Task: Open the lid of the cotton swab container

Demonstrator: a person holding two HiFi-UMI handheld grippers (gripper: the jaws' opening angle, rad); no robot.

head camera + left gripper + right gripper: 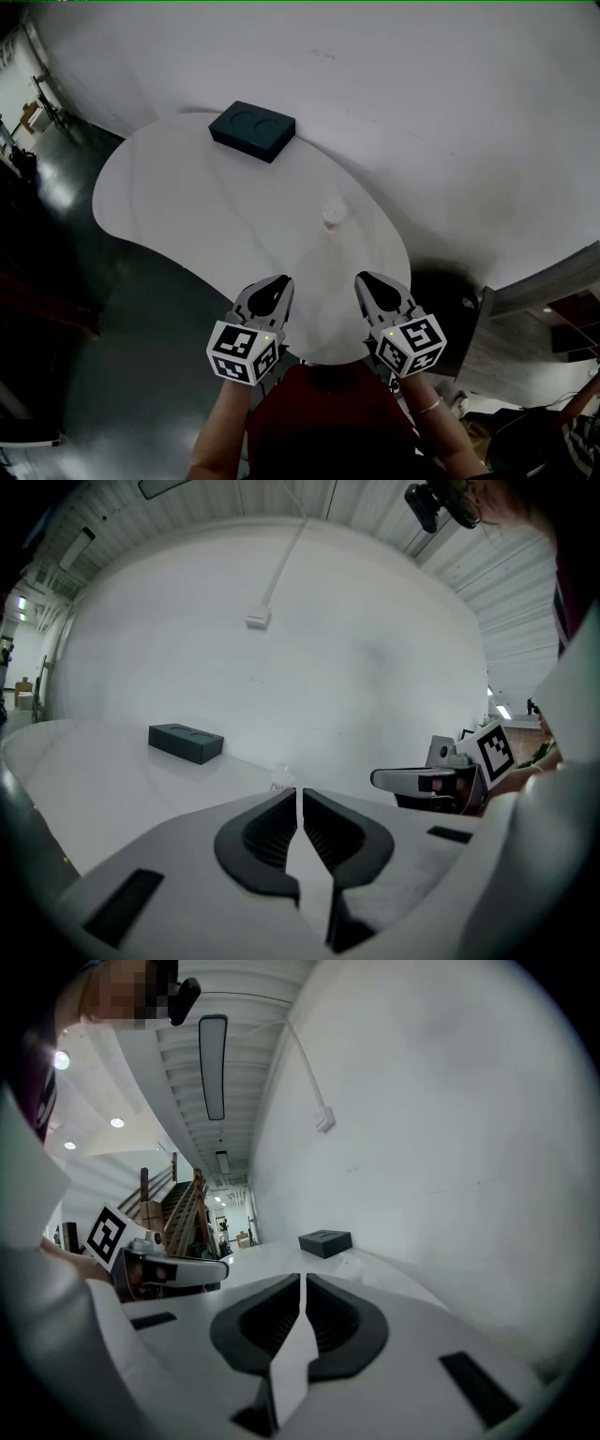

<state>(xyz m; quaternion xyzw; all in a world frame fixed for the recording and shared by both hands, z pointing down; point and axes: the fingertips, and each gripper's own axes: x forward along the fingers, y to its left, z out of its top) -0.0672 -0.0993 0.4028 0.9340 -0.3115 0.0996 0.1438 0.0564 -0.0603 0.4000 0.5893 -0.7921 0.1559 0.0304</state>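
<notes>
The cotton swab container (333, 214) is a small clear tub with a pale lid, standing upright on the white table (169, 187) near the wall. In the left gripper view the container (278, 782) peeks just above the jaw tips. My left gripper (280, 282) and right gripper (362, 278) hover side by side over the table's near edge, well short of the container. Both are shut with nothing between the jaws, as the left gripper (299, 795) and right gripper (303, 1282) show in their own views.
A dark rectangular box (252, 130) with two round recesses lies at the table's far end by the white wall; the box (325, 1241) also shows ahead in the right gripper view. Dark floor lies to the left, and a wooden cabinet (511, 342) stands at the right.
</notes>
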